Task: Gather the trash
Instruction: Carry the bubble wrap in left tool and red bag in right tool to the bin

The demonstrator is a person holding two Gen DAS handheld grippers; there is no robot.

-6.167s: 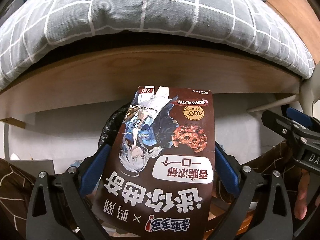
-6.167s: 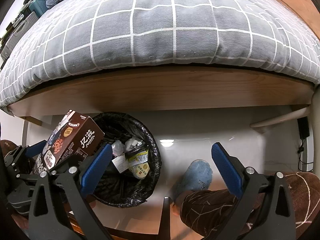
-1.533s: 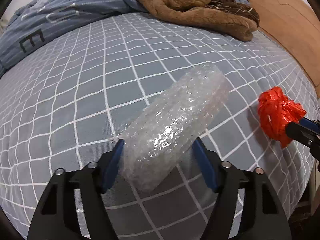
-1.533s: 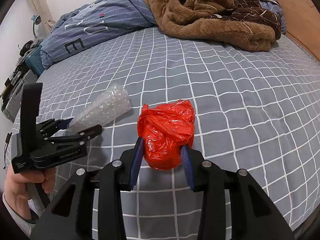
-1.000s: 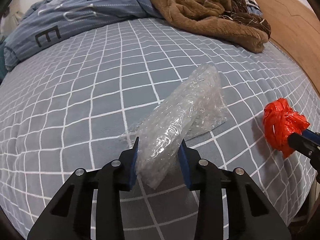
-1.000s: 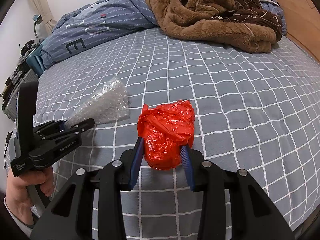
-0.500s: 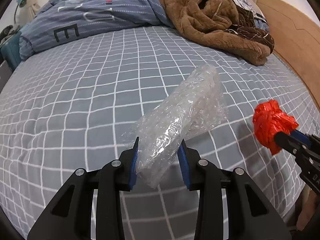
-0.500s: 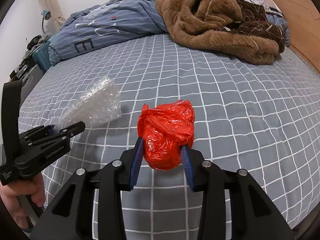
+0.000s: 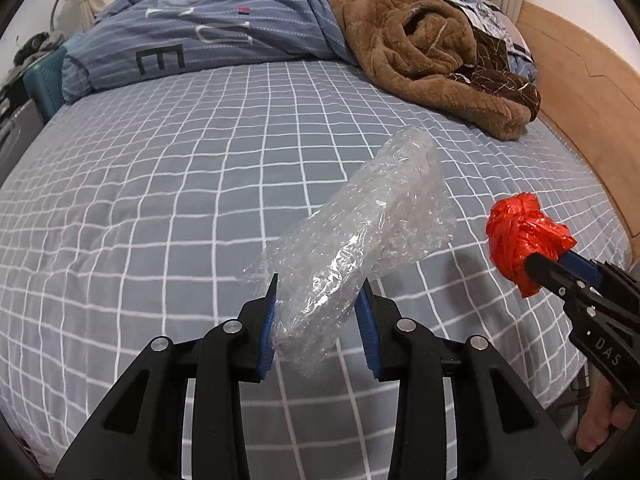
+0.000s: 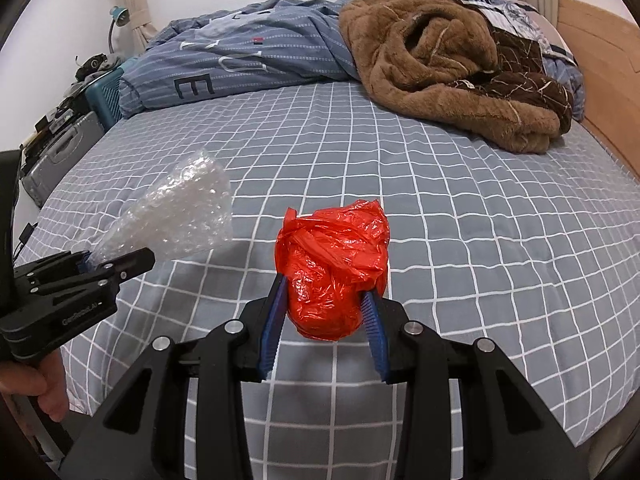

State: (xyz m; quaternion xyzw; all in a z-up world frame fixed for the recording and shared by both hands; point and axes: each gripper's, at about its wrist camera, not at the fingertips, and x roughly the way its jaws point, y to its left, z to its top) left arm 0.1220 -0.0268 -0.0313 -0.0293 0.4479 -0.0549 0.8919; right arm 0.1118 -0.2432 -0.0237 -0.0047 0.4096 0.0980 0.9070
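My left gripper (image 9: 316,320) pinches the bubble wrap (image 9: 360,240); my right gripper (image 10: 326,320) clamps the red plastic bag (image 10: 332,272). Both pieces hang clear above the checked bedsheet (image 9: 160,200). Pickup looks done; I judge binning remains, though no bin shows.

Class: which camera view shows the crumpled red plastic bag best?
The right wrist view: the red plastic bag fills the centre, pinched between the right gripper's pads. The left wrist view shows it small, near the right edge.

Red bag (image 10: 332,272), clear bubble wrap (image 9: 360,240), grey white-checked sheet (image 9: 160,200).
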